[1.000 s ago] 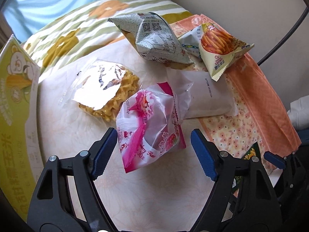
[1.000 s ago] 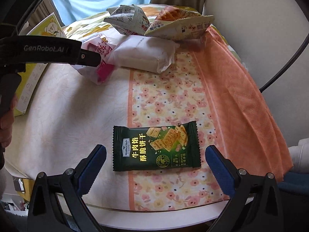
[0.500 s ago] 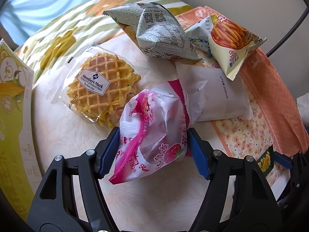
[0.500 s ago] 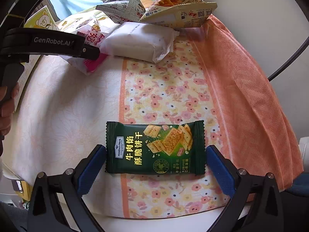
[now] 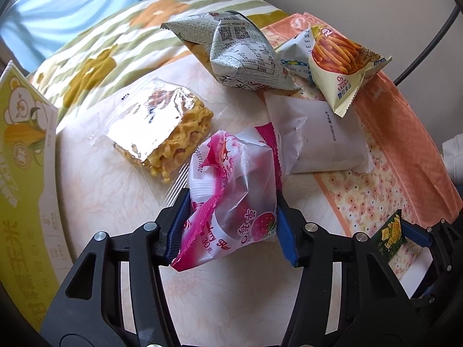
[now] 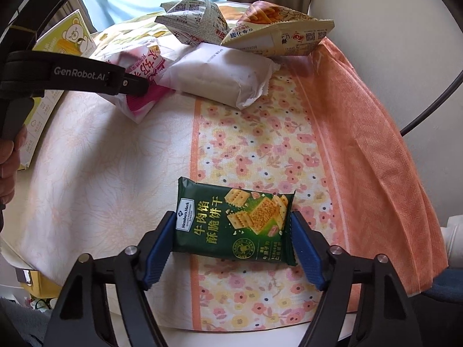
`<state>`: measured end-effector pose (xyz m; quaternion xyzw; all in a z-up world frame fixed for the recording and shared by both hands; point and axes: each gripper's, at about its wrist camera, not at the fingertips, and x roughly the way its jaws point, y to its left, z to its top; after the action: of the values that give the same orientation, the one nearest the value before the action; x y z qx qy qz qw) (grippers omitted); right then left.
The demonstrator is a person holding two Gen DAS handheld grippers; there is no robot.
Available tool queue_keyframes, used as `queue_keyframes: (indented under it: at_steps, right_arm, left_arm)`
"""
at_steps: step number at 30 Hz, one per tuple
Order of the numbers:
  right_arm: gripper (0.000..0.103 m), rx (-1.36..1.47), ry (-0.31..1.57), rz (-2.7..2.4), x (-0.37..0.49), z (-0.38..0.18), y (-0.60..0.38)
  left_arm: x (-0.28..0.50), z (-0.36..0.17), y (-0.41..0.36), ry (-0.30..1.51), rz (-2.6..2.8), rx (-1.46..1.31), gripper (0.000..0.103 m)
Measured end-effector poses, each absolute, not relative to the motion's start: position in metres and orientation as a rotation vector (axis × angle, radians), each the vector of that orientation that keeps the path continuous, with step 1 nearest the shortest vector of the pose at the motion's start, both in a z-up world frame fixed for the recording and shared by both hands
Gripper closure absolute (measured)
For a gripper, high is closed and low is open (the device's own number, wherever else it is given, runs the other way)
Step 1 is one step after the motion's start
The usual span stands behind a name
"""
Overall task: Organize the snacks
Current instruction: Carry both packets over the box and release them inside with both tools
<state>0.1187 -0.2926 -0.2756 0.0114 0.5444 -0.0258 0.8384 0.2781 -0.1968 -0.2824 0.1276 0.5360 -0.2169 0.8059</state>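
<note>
Your left gripper [image 5: 231,225] and right gripper [image 6: 233,243] share one build: black plastic arms with triangular cut-outs, silver screw heads at the joints, blue ribbed pads [image 6: 157,248], white "GenRobot.AI" lettering, bare skin on your hand [image 6: 8,159].

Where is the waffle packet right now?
Left wrist view, left of centre: the waffle packet lies on the tablecloth, just left of the pink strawberry packet held by the left gripper.

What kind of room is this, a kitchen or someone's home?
Most likely a home bedroom or living space, not a kitchen. A small table under a floral tablecloth stands beside a bear-patterned quilt, with a light blue curtain behind. Packaged snacks such as the green cracker packet lie loose on top.
</note>
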Motion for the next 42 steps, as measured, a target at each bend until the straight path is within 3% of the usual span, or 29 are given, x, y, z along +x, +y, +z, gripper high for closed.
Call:
queue_keyframes:
  at_steps: [7, 21, 33, 42]
  right_arm:
    - [0.040, 0.073, 1.142, -0.045, 0.109, -0.270, -0.300]
    - [0.041, 0.046, 1.063, -0.008, 0.096, -0.233, -0.315]
    - [0.041, -0.011, 0.914, 0.171, 0.126, -0.148, -0.285]
    - [0.041, -0.085, 0.779, 0.351, 0.182, -0.084, -0.198]
  left_arm:
    - [0.272, -0.268, -0.188, 1.127, -0.446, 0.256, 0.052]
    - [0.242, -0.216, -0.155, 1.044, -0.378, 0.165, 0.053]
    - [0.232, -0.121, -0.083, 0.862, -0.228, 0.019, 0.052]
    - [0.251, -0.080, 0.018, 0.774, -0.110, -0.068, 0.052]
